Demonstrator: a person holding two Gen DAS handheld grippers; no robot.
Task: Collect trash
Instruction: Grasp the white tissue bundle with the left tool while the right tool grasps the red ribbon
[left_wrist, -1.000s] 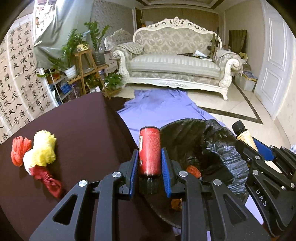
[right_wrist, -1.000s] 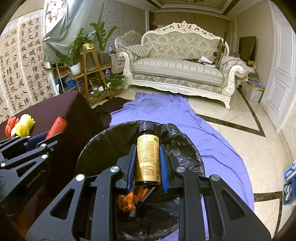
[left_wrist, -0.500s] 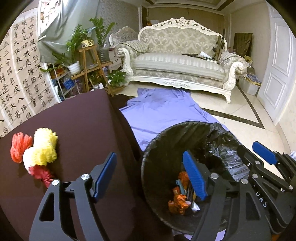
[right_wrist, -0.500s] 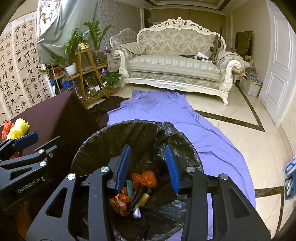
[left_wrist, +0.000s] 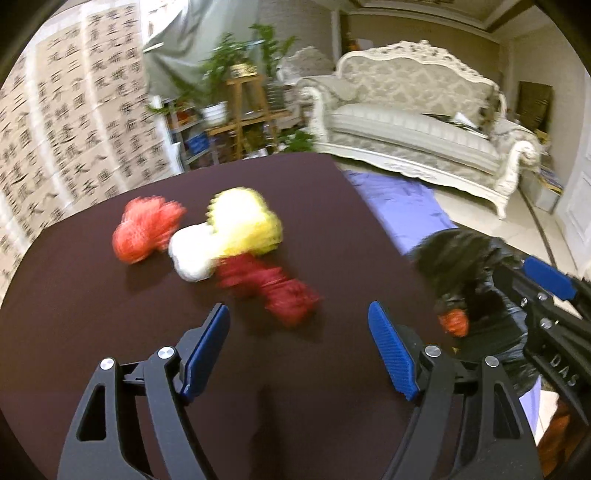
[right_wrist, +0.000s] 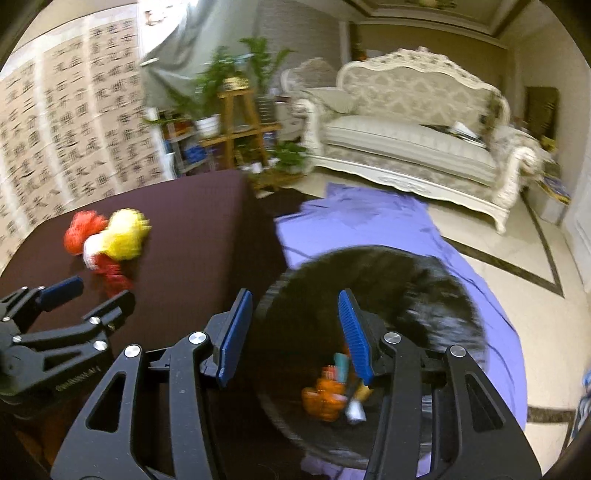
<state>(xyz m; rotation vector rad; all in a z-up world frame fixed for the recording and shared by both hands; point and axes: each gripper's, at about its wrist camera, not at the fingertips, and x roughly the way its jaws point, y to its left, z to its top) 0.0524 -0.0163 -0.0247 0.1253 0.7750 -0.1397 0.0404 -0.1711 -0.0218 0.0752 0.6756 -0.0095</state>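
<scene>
Maroon cloth covers the bench, and the left hand-held gripper hangs over it with jaws spreading wide and nothing between them. Just ahead of it lie the mesh scraps, red, yellow and white. To its right, the right hand-held gripper is opening, empty, above the black-lined trash bin holding blurred litter.

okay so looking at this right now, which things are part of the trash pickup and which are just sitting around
Part of the job:
- foam nets on the brown table
- bin lined in black, trash inside
- left tool and right tool, both empty, jaws opening

Just around:
- sofa
- plant stand
- purple sheet
</scene>
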